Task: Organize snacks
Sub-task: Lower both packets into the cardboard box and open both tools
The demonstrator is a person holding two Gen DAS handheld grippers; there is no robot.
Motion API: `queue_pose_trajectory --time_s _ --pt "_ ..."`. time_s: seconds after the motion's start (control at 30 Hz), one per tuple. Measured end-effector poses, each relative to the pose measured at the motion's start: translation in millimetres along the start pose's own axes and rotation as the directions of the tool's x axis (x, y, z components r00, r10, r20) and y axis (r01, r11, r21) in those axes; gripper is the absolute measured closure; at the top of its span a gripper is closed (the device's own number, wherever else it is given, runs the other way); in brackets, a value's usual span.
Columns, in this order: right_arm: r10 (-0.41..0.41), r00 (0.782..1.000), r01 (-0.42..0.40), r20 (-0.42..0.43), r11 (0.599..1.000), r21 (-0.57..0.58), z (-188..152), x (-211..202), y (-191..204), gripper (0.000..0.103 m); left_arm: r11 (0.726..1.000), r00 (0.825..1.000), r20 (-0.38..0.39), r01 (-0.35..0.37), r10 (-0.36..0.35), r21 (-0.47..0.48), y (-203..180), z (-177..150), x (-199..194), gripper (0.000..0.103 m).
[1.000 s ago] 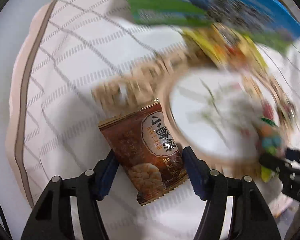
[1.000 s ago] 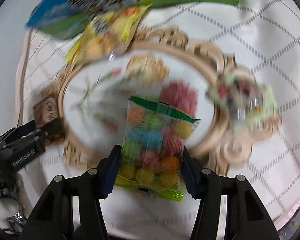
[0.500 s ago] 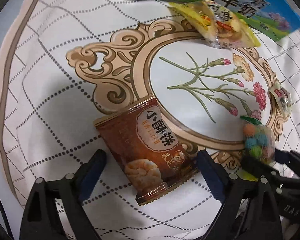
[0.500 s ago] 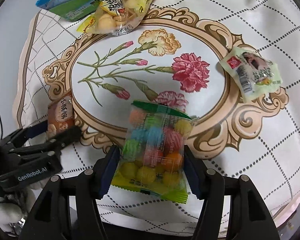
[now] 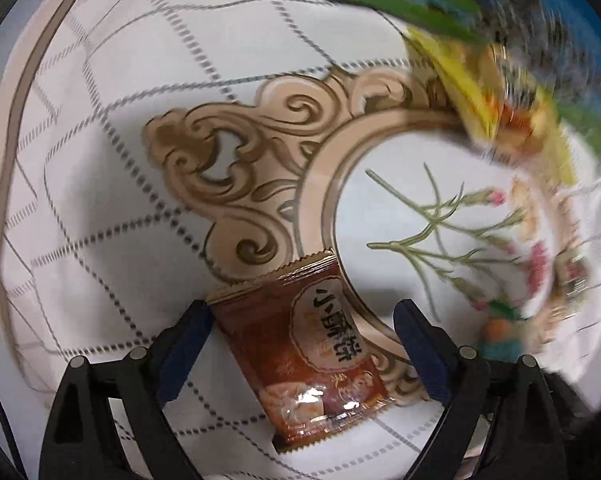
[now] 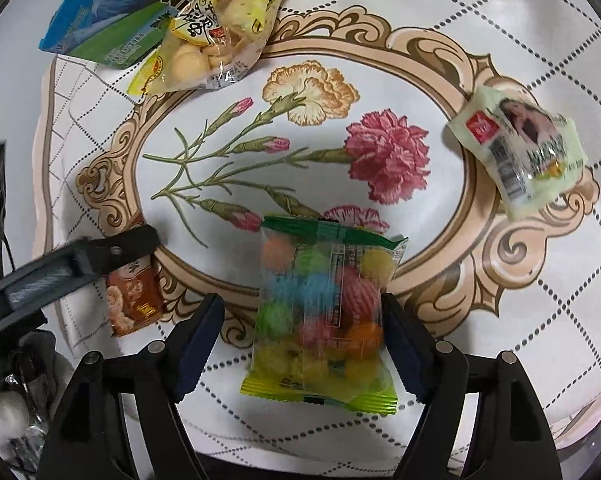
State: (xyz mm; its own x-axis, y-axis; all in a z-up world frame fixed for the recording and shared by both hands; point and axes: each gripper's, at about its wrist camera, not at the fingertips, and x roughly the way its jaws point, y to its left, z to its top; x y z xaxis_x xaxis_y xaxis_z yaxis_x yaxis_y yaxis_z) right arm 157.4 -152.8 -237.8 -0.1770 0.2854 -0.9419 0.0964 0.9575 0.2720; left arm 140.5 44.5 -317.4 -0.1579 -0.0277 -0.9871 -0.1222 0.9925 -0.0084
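White cloth [image 6: 480, 360] with grey dotted squares, a gold frame and pink flowers, spread over the surface. Five snack things counted on it.

Far left in the right wrist view: one left hand-held gripper [image 5: 300, 344], spread wide, one brown cookie pack [image 5: 304, 348] lying flat between its blue pads [image 5: 184, 344], not squeezed. Up top on the left: one blue and green milk carton [image 6: 96, 36], with one yellow biscuit bag [image 6: 212, 44] lying partly on it. Low in the middle: one right hand-held gripper [image 6: 300, 344], jaws opening, one clear candy bag [image 6: 320, 312] full of bright balls lying flat between them, the right pad just beside the bag, the left pad apart from it. Far right: one pale green packet [image 6: 524, 156] on the gold frame, well apart from the rest.
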Motion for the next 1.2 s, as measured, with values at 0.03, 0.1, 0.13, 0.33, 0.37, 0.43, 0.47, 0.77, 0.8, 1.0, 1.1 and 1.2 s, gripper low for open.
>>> queue_pose_trajectory --time_s 0.03,0.1,0.13,0.33,0.37,0.43,0.47,0.77,0.8,1.0,1.1,1.2 --pt "-0.031 0.999 0.031 0.012 0.999 -0.020 -1 0 2 0.029 0.999 0.999 0.009 -0.037 0.037 0.033 -6 -2 2 0.011" --pt "-0.067 0.997 0.069 0.041 0.996 -0.059 -5 -1 6 0.042 0.993 0.996 0.052 -0.073 0.068 0.091 -13 -12 0 0.011" --pt "-0.061 0.997 0.065 0.052 0.996 -0.069 -7 -3 5 0.043 0.992 0.995 0.067 -0.077 0.070 0.104 -18 -16 1 0.017" --pt "-0.062 0.992 0.073 0.108 0.992 -0.106 -16 -14 3 0.050 0.986 0.989 0.137 -0.073 0.052 0.148 -18 -42 -16 0.044" --pt "-0.057 0.992 0.070 0.116 0.991 -0.110 -18 -18 1 0.050 0.987 0.989 0.141 -0.067 0.046 0.148 -17 -44 -19 0.044" --pt "-0.031 0.991 0.045 0.128 0.993 -0.109 -20 -24 -2 0.051 0.988 0.988 0.150 -0.050 0.028 0.144 -40 -44 -30 0.045" --pt "-0.015 0.991 0.029 0.129 0.994 -0.103 -20 -27 -3 0.051 0.990 0.988 0.153 -0.034 0.012 0.139 -38 -45 -35 0.045" --pt "0.145 0.959 -0.122 0.244 0.987 -0.108 1 -117 -12 0.051 0.977 0.939 0.293 0.132 -0.178 0.170 -51 -19 -145 0.045" --pt "0.164 0.949 -0.137 0.268 0.984 -0.116 10 -132 -8 0.051 0.973 0.930 0.312 0.143 -0.194 0.181 -57 -10 -159 0.045" --pt "0.209 0.910 -0.159 0.358 0.973 -0.165 85 -191 15 0.051 0.956 0.886 0.395 0.151 -0.243 0.251 -87 73 -215 0.045" --pt "0.194 0.908 -0.141 0.372 0.976 -0.167 141 -200 24 0.051 0.961 0.892 0.401 0.108 -0.207 0.255 -88 135 -226 0.045" --pt "0.159 0.919 -0.105 0.360 0.981 -0.166 192 -196 32 0.051 0.964 0.915 0.361 0.091 -0.179 0.249 -86 186 -222 0.045"
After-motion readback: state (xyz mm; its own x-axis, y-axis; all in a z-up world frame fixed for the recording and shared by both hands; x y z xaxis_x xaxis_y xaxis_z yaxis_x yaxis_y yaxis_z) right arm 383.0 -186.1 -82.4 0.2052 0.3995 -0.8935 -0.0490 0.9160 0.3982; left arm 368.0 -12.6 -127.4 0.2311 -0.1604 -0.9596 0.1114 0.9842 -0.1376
